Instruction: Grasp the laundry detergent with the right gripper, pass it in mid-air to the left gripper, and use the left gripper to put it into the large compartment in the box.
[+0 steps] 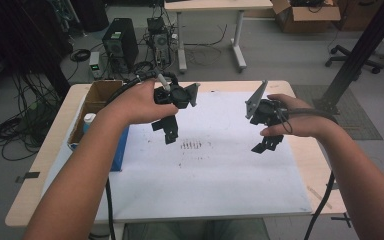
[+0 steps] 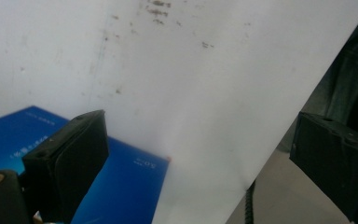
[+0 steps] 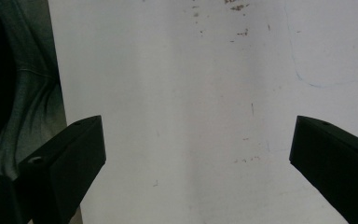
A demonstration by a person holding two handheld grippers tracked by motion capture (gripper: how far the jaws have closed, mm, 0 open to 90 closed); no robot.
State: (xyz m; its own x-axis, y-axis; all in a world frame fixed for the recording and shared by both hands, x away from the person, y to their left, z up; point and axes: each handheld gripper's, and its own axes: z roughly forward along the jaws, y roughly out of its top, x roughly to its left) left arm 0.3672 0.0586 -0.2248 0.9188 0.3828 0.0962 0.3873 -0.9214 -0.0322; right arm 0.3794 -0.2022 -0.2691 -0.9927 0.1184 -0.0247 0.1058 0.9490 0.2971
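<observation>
Both tongs empty and hovering over the white sheet (image 1: pixel 205 170) on the worktop (image 1: pixel 310 170). Left tongs (image 1: pixel 166 131) have the jaws spread wide, nothing between them; same for the right tongs (image 1: pixel 267 145), wide open with bare sheet in the gap. Nearest thing to grab is the blue box (image 2: pixel 121 182): in the left gripper view it sits just below and to the left of my left tongs, its corner poking out past the left jaw, lying partly on the sheet. In the high view that box (image 1: pixel 121 150) is just left of and nearer me than the left tongs, tucked against the cardboard box (image 1: pixel 97 100) that holds a white bottle (image 1: pixel 88 120). Well apart from the right tongs, whole sheet between. Risks as I see them: the blue box is flat and low, so coming straight down I'd likely clamp the sheet edge with it or skid the box sideways into the cardboard box. Left cable (image 1: pixel 111 210) runs down past the box edge near my forearm, could snag it and drag it off the worktop. The sheet is loose-looking; a jaw tip dragging on it could wrinkle or shift it. The dark smudges (image 1: pixel 191 145) between the two tongs are just marks, nothing to pick up there. Right tongs have no target in reach, better kept clear of the left.
</observation>
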